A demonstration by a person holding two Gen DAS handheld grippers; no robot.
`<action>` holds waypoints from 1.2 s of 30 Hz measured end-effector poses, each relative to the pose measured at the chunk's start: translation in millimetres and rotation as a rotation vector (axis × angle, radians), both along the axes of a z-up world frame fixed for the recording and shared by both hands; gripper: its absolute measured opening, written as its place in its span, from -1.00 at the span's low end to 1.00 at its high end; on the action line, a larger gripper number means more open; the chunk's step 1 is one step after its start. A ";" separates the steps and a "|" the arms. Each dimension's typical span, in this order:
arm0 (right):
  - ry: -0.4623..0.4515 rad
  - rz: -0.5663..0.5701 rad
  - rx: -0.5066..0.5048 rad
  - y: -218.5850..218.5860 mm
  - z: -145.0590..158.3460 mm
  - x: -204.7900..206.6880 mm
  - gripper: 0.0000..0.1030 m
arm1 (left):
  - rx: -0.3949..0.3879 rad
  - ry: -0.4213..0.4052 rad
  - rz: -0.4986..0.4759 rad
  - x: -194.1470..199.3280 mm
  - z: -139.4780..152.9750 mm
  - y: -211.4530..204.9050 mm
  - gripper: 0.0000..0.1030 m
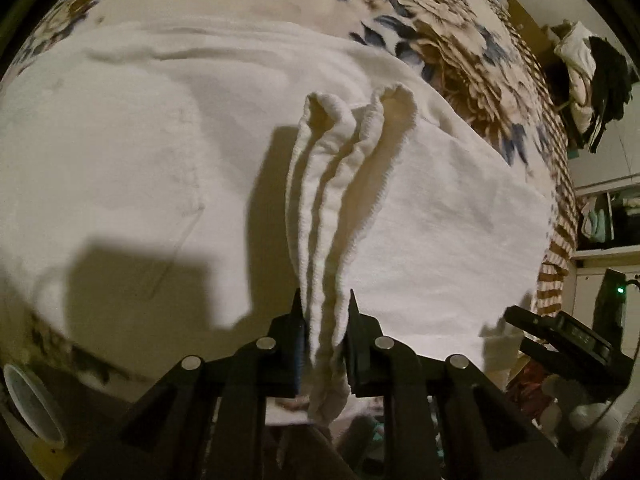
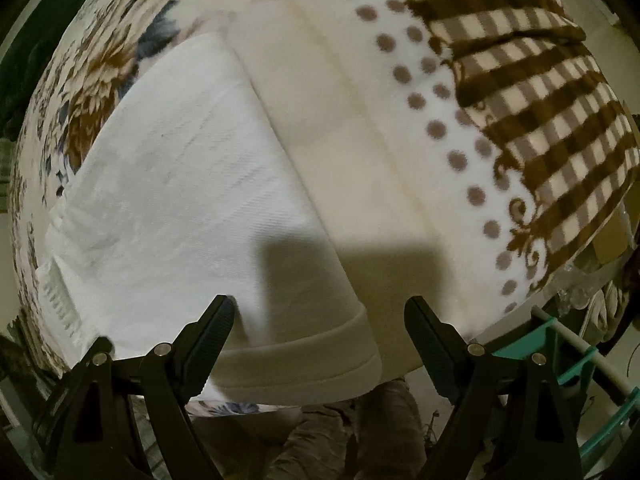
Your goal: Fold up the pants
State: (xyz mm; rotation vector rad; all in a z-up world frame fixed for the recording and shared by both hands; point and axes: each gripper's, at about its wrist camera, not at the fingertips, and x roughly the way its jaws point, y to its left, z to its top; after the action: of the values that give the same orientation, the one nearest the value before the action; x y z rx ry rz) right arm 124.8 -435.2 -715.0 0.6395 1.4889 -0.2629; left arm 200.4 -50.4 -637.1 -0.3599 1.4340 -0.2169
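Pinching a bunched ridge of the white textured cotton pants (image 1: 224,184), the left gripper (image 1: 325,312) is clenched on fabric; gathered pleats run from between its black fingers (image 1: 294,332) up toward 12 o'clock in the left wrist view. The pants lie spread flat on the bed's cream fleece blanket with blue-and-brown flower print (image 1: 420,20), filling most of that view from 9 o'clock to 3 o'clock.

The right gripper (image 2: 320,312) is released, jaws wide apart, hovering over the pants' cream ribbed hem band (image 2: 312,364) at 6 o'clock in the right wrist view. The band sits between the jaws, but the pads don't press on it. The white panel runs from there up to 10 o'clock. A brown-and-cream checked blanket section (image 2: 540,100) with a brown dotted border (image 2: 436,128) fills 1 to 3 o'clock.

Progress, as a judgement: early to middle. The garment looks laid out and possibly doubled lengthwise, though the layers can't be counted from here. One side is gripped, the other not yet. No crosswise fold is visible.

Left to do, likely: close the right gripper on the hem band, lift both ends, carry them over to fold, smooth flat.

At 3 o'clock in the left view, a pile of dark and light clothes (image 1: 592,76) sits off the bed; not part of the task.
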 end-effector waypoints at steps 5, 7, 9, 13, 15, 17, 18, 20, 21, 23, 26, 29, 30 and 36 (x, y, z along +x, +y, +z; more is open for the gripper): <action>0.017 0.032 -0.021 13.9 -2.6 5.7 0.73 | -0.004 0.059 0.039 -14.0 -16.4 -2.8 -0.74; 0.024 0.048 -0.031 17.2 -4.8 6.2 0.73 | -0.006 0.073 0.040 -10.5 -26.2 -0.8 -0.73; 0.041 0.068 -0.063 19.1 -8.4 6.2 0.73 | -0.003 0.073 0.032 -6.2 -29.3 -2.2 -0.73; 0.054 0.083 -0.092 22.1 -13.6 4.2 0.73 | -0.020 0.062 0.024 -8.7 -27.9 1.3 -0.71; 0.064 0.090 -0.108 25.0 -12.8 4.9 0.73 | -0.048 0.074 0.038 -9.2 -27.5 8.2 -0.68; 0.072 0.108 -0.135 26.3 -6.1 7.7 0.73 | -0.084 0.105 0.089 -11.6 -24.7 22.3 -0.56; 0.073 0.116 -0.149 29.8 -1.3 9.0 0.73 | -0.090 0.105 0.105 -12.3 -22.2 30.1 -0.49; 0.067 0.138 -0.156 37.3 8.5 10.0 0.75 | -0.102 0.074 0.130 -13.6 -10.2 41.0 0.12; 0.062 0.151 -0.164 42.9 14.2 11.0 0.75 | -0.102 0.047 0.141 -13.5 0.2 47.8 0.33; 0.038 0.189 -0.196 59.0 30.4 12.5 0.75 | -0.106 0.001 0.167 -15.7 14.7 61.4 0.50; -0.024 0.232 -0.201 87.2 52.0 16.7 0.76 | -0.113 -0.053 0.254 -23.7 33.5 96.7 0.52; -0.087 0.268 -0.188 116.4 67.4 24.7 0.81 | -0.151 -0.062 0.425 -44.1 36.7 150.6 0.52; -0.097 0.282 -0.186 126.4 69.4 28.6 0.81 | -0.168 -0.056 0.479 -47.7 34.2 163.0 0.52; -0.102 0.348 -0.115 185.8 64.2 59.5 0.81 | -0.250 -0.012 0.835 -83.8 -22.6 254.4 0.52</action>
State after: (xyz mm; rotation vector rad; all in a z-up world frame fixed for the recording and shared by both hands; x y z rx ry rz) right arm 184.3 -249.4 -650.8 0.2900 1.4478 -0.0451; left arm 116.6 204.1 -659.8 -1.1193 1.1383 0.2847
